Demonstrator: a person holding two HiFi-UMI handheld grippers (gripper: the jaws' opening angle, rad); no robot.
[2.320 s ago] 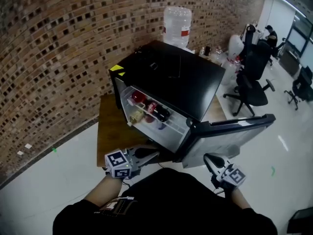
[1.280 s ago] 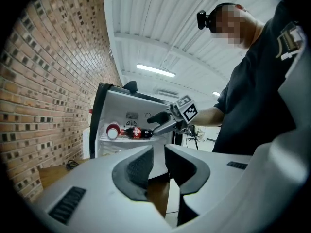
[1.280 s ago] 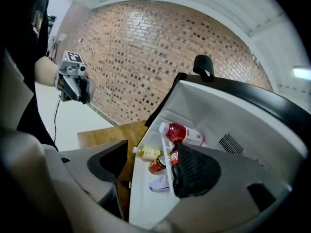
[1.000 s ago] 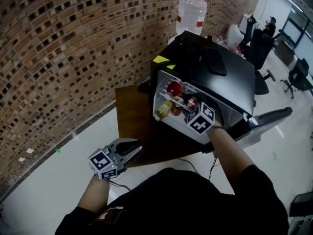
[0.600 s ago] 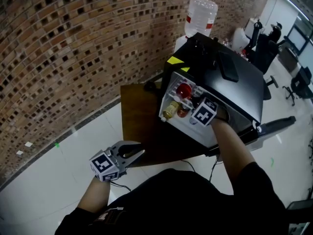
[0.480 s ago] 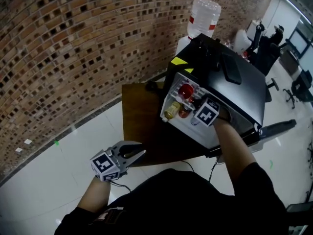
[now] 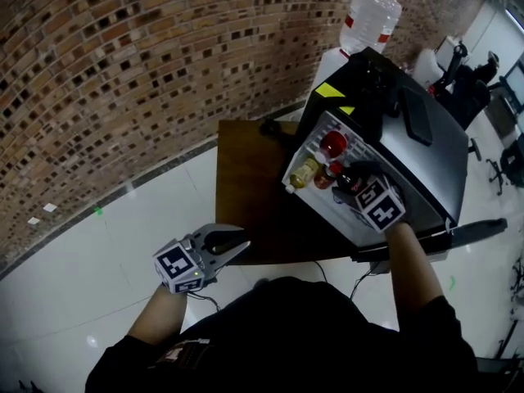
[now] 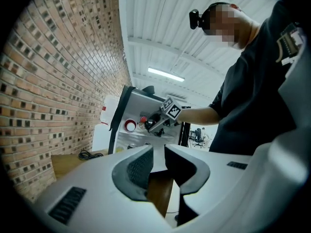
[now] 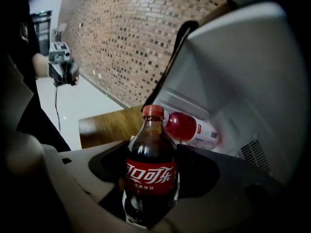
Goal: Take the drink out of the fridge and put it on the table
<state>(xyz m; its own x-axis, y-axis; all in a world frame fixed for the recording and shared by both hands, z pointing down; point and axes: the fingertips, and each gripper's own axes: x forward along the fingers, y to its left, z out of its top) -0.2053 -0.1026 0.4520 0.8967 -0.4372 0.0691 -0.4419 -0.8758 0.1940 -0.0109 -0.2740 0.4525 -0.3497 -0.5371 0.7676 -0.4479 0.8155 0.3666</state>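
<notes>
so the right gripper (image 9: 148, 191) has just been closing snug on the cola bottle (image 9: 150, 144) just inside the fridge (image 7: 409, 137), left gripper (image 7: 233, 242) slightly open and empty well off the fridge, and imo a weak squeeze on that slick plastic drops it before the table (image 7: 246, 187).

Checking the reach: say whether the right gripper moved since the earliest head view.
Yes. The right gripper went from below the door into the fridge; its jaws have just been closing on the cola bottle.

Right gripper (image 7: 350, 178) closing on bottle (image 9: 149, 171), arm (image 7: 407, 262) outstretched
</notes>
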